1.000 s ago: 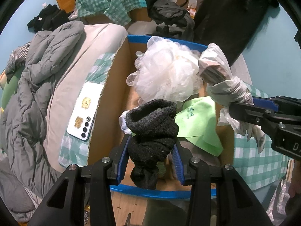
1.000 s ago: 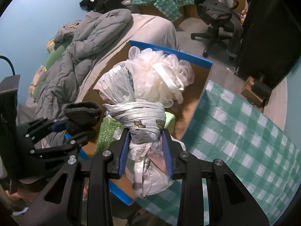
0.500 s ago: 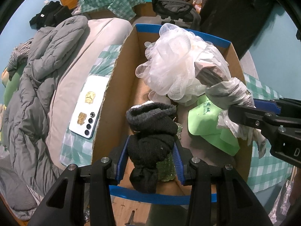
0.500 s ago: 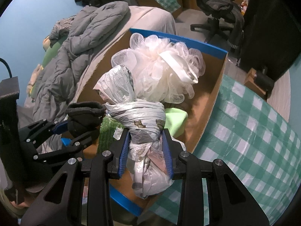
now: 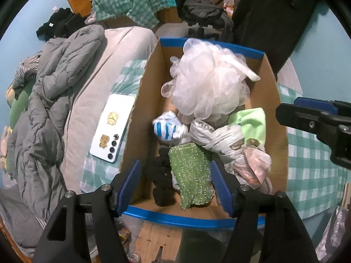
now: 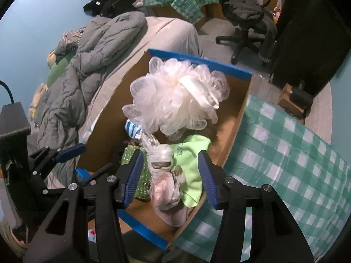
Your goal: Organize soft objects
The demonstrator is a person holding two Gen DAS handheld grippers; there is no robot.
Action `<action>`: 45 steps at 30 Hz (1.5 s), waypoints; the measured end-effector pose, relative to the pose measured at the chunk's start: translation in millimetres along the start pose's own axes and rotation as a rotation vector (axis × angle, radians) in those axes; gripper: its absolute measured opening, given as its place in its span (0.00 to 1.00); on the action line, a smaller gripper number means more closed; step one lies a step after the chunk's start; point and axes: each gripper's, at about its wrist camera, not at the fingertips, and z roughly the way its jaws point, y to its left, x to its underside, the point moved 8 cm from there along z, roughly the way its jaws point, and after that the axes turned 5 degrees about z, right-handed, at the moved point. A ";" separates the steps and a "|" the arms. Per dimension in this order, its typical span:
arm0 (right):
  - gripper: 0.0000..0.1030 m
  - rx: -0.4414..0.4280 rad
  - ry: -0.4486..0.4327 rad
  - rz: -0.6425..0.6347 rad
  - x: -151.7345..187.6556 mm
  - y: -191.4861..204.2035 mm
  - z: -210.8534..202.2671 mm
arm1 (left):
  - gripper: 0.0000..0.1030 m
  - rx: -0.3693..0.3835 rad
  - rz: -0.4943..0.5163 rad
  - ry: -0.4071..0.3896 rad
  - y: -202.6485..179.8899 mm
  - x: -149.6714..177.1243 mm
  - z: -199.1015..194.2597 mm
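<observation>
A cardboard box with blue-taped rim (image 5: pixel 151 81) (image 6: pixel 237 118) holds soft things. A white mesh bath pouf (image 5: pixel 208 83) (image 6: pixel 177 96) fills its far half. A black sock (image 5: pixel 162 175) lies at the near left, beside a green glittery sponge cloth (image 5: pixel 190 173) (image 6: pixel 140 175). A knotted grey plastic bag (image 5: pixel 228 140) (image 6: pixel 164 171) lies beside a light green cloth (image 5: pixel 252 120) (image 6: pixel 193 153). A blue-and-white striped sock (image 5: pixel 166 127) (image 6: pixel 131 129) lies in the middle. My left gripper (image 5: pixel 175 182) is open and empty above the sock. My right gripper (image 6: pixel 171 173) is open and empty above the bag.
A white phone (image 5: pixel 111 127) lies on the checked cloth left of the box. A grey duvet (image 5: pixel 43 109) covers the bed at left. A green checked cloth (image 6: pixel 285 153) spreads right of the box. An office chair (image 6: pixel 248 15) stands behind.
Both grippers have opened. The black sock has dropped from the left gripper into the box, and the knotted plastic bag has dropped from the right gripper into the box.
</observation>
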 end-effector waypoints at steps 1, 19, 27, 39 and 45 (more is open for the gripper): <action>0.51 0.002 -0.006 -0.001 -0.3 -1.1 -3.3 | 0.66 0.001 -0.001 -0.004 -0.4 -1.0 -4.1; 0.68 0.079 -0.140 -0.010 -4.3 -21.1 -90.7 | 0.85 0.007 0.024 -0.145 -17.8 -22.2 -90.2; 0.69 0.116 -0.192 -0.006 5.5 -37.2 -121.3 | 0.85 -0.014 0.016 -0.183 -24.4 -24.1 -111.1; 0.69 0.134 -0.212 0.041 21.3 -62.1 -128.0 | 0.85 -0.055 0.004 -0.202 -33.5 -21.4 -110.1; 0.69 0.135 -0.215 0.039 23.9 -63.7 -129.0 | 0.85 -0.058 0.008 -0.211 -35.6 -23.3 -113.2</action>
